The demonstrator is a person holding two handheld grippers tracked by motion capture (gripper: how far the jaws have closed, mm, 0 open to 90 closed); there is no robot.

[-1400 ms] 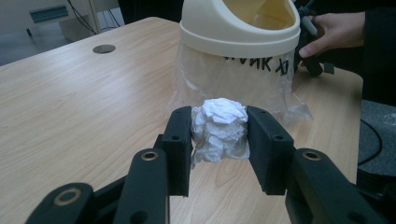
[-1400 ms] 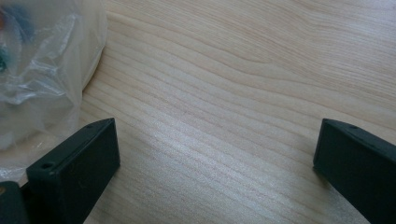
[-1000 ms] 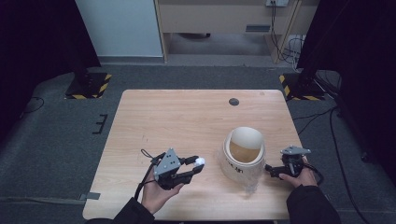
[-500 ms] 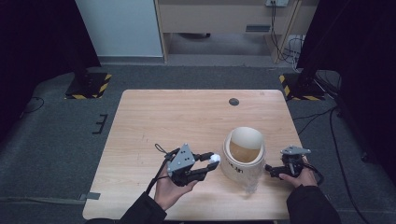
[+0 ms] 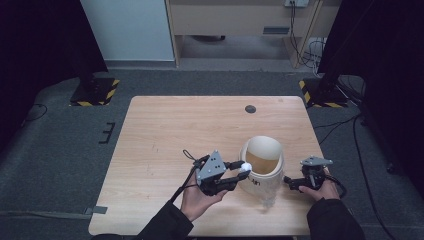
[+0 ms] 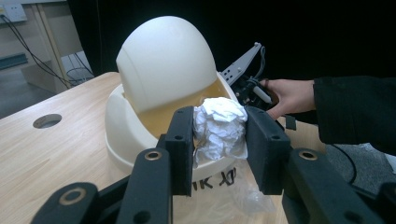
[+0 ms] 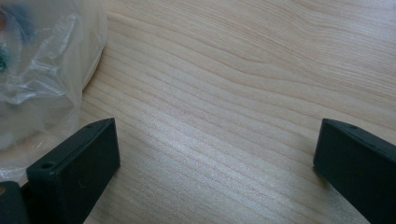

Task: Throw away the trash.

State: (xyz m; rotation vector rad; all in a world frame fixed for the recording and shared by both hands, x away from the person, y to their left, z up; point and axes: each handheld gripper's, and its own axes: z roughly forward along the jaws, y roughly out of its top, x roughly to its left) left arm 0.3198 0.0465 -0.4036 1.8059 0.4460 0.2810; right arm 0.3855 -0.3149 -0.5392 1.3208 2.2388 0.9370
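**Crumpled paper brought to the mouth of the bin**

The left gripper (image 5: 239,172) is seen clamped on a crumpled ball of white paper (image 6: 219,127), both pads pressed into its sides. Compared with the high view of a second ago, when this gripper lay well to the left of the cream-coloured plastic bin with a domed swing lid (image 5: 261,165), it has been carried across the pale wooden table (image 5: 165,130) toward the bin, and the ball is now held right at the bin's left rim. In the left gripper view the ball is placed just in front of the opening, below the tilted dome. The grip has not been loosened over that second. From this it is judged that the carrying step is nearly finished and that the ball remains to be pushed in past the lid and let go.

The right gripper (image 5: 303,183) has been kept in place at the bin's right side; in its own view the jaws are spread wide over bare wood with nothing between them.

Several things cannot be settled. The inside of the bin is hidden by the lid, so its contents cannot be told. A piece of clear crinkled plastic film (image 7: 37,70) lies by the bin's base, cut off by the frame edge; whether it is a liner or a loose bag cannot be made out. The dark lettering on the bin's front is partly covered by the jaws and is not legible.
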